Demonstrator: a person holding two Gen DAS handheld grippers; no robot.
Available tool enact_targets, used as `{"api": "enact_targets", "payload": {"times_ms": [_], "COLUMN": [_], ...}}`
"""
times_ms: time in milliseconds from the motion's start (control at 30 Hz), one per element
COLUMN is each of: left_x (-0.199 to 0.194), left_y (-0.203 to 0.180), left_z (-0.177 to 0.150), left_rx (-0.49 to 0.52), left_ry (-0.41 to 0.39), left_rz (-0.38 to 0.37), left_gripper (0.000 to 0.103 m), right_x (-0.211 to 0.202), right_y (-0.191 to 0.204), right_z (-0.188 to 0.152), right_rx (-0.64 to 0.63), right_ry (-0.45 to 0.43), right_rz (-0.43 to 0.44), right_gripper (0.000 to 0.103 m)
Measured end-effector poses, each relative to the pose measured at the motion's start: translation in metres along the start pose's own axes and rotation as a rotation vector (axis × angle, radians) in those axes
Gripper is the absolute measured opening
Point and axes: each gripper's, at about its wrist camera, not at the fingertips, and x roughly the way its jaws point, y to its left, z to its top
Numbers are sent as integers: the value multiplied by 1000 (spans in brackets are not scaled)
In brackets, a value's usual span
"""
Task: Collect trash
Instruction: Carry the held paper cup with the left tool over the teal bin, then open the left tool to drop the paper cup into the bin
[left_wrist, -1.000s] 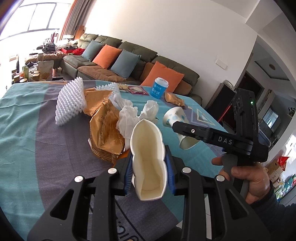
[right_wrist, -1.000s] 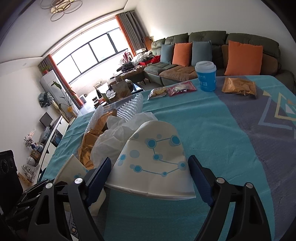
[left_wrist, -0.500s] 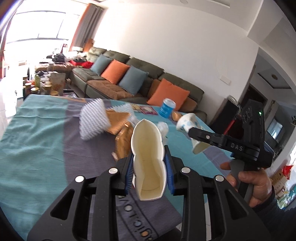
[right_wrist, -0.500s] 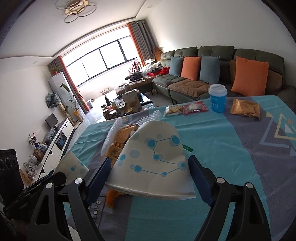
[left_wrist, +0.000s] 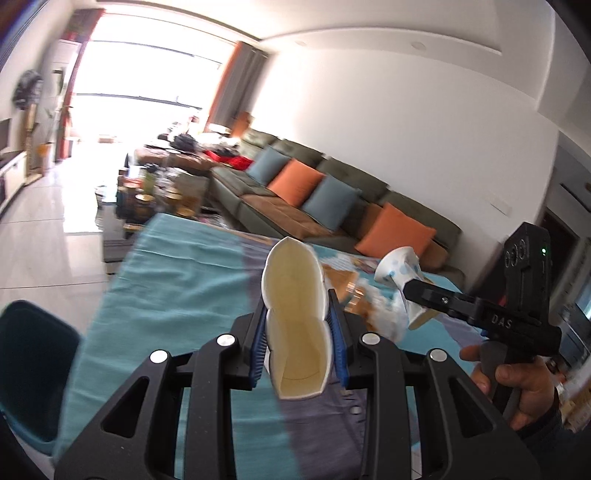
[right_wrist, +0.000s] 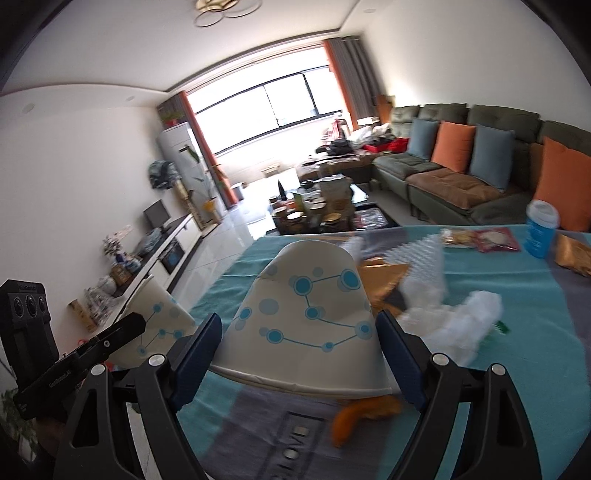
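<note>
Left cup: I have a squashed paper cup (left_wrist: 295, 325) in my left gripper (left_wrist: 297, 349), lifted off the bench (left_wrist: 177, 280); its mouth faces the camera.
Left gripper: narrow, blue pads pressing both flattened sides.
Right cup: a second crushed cup (right_wrist: 306, 321), white with blue dots and lines, sits in my right gripper (right_wrist: 299, 354), also above the bench.
Right gripper: wide, because the flattened cup spans it edge to edge; both pads touch its edges.
Handling: I judge both cups very light, soft and already creased. They will buckle further, not break. A firm pinch across the flat is safest; the edgewise hold on the right looks more likely to slip.
Left on bench: white foam netting (right_wrist: 424, 258), gold wrappers (right_wrist: 384, 277), crumpled tissue (right_wrist: 469, 317), orange peel (right_wrist: 354, 417).
</note>
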Motion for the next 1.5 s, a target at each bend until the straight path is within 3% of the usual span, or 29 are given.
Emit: {"api": "enact_targets", "payload": {"times_ms": [467, 700, 900, 1100, 1200, 1500], "left_x": [-116, -166, -194, -182, -153, -89], "left_y": [111, 166, 218, 271, 284, 314], "left_z": [22, 20, 0, -32, -45, -66], "left_rx": [-83, -132, -180, -235, -267, -301], "left_ry": [-148, -174, -149, -52, -9, 84], "left_rz": [324, 426, 510, 584, 597, 640], "left_gripper": [29, 29, 29, 29, 29, 30], "right_x": [72, 120, 173, 234, 263, 304], "right_y": [136, 216, 271, 305, 315, 328], "right_z": [9, 7, -4, -19, -34, -59], "right_rx": [-152, -216, -275, -295, -306, -367], "right_ry": [78, 154, 260, 408, 495, 627], "right_rz": [289, 388, 432, 445, 427, 337], "right_gripper": [82, 82, 82, 83, 83, 83]}}
